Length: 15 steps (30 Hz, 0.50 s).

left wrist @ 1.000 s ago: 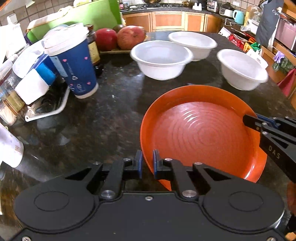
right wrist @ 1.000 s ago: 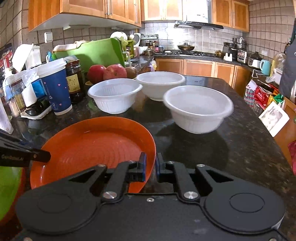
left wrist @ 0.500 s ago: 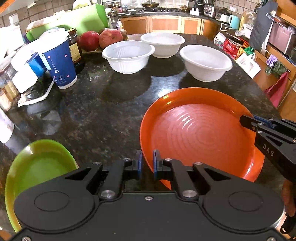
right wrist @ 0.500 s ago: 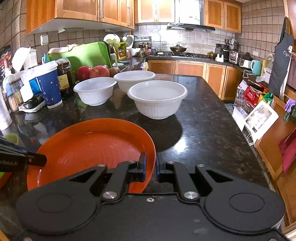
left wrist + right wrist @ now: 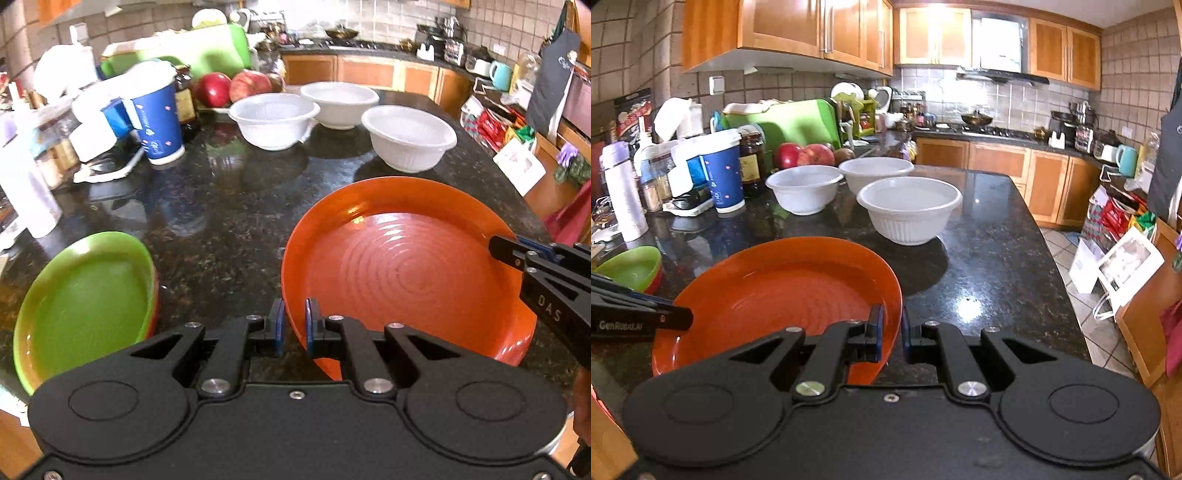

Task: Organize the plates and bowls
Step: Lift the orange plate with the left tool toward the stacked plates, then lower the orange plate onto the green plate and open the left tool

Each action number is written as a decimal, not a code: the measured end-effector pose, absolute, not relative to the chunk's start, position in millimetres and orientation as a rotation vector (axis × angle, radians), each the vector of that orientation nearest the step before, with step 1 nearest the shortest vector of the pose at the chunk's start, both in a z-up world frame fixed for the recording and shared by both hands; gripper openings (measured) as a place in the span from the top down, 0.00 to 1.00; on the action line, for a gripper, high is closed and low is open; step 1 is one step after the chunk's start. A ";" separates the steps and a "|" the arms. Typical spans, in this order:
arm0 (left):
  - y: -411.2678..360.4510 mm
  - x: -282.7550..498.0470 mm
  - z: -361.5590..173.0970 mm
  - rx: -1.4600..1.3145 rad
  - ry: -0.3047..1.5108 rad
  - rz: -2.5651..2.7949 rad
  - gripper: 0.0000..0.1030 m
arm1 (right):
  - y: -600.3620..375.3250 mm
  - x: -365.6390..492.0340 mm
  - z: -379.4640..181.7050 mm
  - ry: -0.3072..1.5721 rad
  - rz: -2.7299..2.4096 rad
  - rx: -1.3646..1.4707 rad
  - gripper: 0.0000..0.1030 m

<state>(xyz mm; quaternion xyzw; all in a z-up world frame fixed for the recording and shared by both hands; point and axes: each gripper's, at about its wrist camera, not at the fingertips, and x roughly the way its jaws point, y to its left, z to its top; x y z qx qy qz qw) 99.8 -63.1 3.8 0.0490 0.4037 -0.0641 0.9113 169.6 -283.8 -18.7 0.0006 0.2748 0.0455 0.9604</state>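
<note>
Orange plate [image 5: 399, 266], glossy with concentric ridges, pinched at both rims.

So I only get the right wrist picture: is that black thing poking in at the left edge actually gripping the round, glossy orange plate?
Observer: Yes. That is the left gripper. Its blue pads pinch the near rim of the round orange plate, one pad inside and one outside.
Operator: And the green dish I glimpse at far left, is anything in it?
Observer: No. Seen from above, the shallow green plate is empty.
</note>
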 end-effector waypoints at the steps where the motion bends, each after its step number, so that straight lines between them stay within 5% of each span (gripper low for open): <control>1: -61.3 97.1 5.6 0.101 0.822 -0.127 0.86 | -282.5 169.1 -17.6 0.552 0.096 0.002 0.88; 15: 27.6 89.7 18.7 0.077 0.777 -0.038 0.86 | -193.6 174.5 1.6 0.506 0.196 -0.013 0.88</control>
